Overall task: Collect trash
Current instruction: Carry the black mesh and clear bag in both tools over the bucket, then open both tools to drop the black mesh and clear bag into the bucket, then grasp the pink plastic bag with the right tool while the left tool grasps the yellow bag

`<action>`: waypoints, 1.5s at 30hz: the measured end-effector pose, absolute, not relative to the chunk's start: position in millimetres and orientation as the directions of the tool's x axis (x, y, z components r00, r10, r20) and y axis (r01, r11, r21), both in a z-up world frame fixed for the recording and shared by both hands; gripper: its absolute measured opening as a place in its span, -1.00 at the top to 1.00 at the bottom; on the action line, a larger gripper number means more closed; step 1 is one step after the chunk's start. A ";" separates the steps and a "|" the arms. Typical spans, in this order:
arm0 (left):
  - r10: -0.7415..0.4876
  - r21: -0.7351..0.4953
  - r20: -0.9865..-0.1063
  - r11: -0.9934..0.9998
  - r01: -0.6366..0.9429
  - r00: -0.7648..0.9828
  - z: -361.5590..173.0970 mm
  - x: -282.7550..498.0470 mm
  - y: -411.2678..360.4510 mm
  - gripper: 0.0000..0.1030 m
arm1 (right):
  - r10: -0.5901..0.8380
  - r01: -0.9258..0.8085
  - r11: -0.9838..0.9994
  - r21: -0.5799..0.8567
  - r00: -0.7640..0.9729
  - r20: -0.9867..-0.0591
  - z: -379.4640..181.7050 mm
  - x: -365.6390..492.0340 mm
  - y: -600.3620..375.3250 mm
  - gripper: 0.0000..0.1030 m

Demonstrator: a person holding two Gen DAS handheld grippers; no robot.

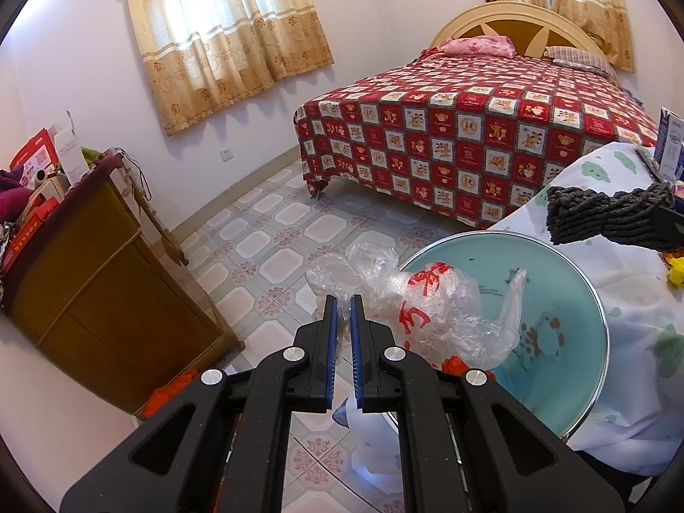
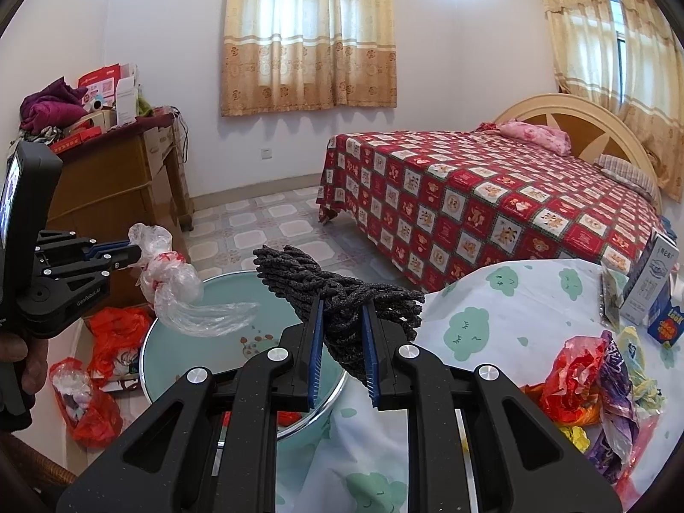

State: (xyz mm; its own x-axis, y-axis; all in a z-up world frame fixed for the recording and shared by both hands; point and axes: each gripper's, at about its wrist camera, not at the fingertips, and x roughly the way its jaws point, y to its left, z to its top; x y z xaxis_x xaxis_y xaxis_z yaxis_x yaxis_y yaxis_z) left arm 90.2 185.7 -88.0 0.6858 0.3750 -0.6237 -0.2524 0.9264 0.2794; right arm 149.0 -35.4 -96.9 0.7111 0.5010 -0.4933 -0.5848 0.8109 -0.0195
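At centre of the left wrist view, left gripper (image 1: 343, 303) pinches a crumpled clear plastic bag (image 1: 431, 312) with red print; bag hangs over a pale blue round basin (image 1: 568, 299) at lower right. Right wrist view, centre: right gripper (image 2: 342, 305) clamped on a dark grey rope bundle (image 2: 342, 295). Loose wrappers (image 2: 598, 376) lie lower right on the patterned tablecloth (image 2: 491, 320).

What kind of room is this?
Most likely a bedroom in a home. There is a bed with a red checked cover and a pink pillow, curtains over the window, and a wooden cabinet piled with boxes and clothes.
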 end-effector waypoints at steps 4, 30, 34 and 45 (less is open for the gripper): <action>0.358 0.273 -0.636 0.933 -0.235 0.683 -90.8 91.9 181.4 0.79 | 0.514 -0.602 0.798 -0.020 0.698 -0.498 -96.9 146.4 -29.8 0.58; 0.284 0.298 -0.681 0.950 -0.099 0.675 -122.0 86.1 132.7 -0.21 | 0.357 -0.427 0.904 -0.022 0.783 -0.510 -99.8 119.5 -97.3 0.15; 0.266 0.313 -0.683 0.948 -0.056 0.680 -128.7 82.9 114.9 -0.36 | 0.205 -0.243 0.970 -0.009 0.836 -0.508 -97.8 104.3 -161.4 0.06; 0.216 0.307 -0.682 0.952 0.005 0.699 -125.6 85.5 75.0 -0.36 | 0.102 -0.023 0.991 0.128 0.753 -0.650 -137.4 112.7 -262.2 -0.09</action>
State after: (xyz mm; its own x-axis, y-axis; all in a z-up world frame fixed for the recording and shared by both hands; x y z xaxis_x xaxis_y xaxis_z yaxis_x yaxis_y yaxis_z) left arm 85.5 75.0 -125.6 0.6987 0.2160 -0.6820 0.0049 0.9518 0.3065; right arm 112.7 -262.2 -137.4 0.7528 0.1018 -0.6503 -0.0231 0.9914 0.1285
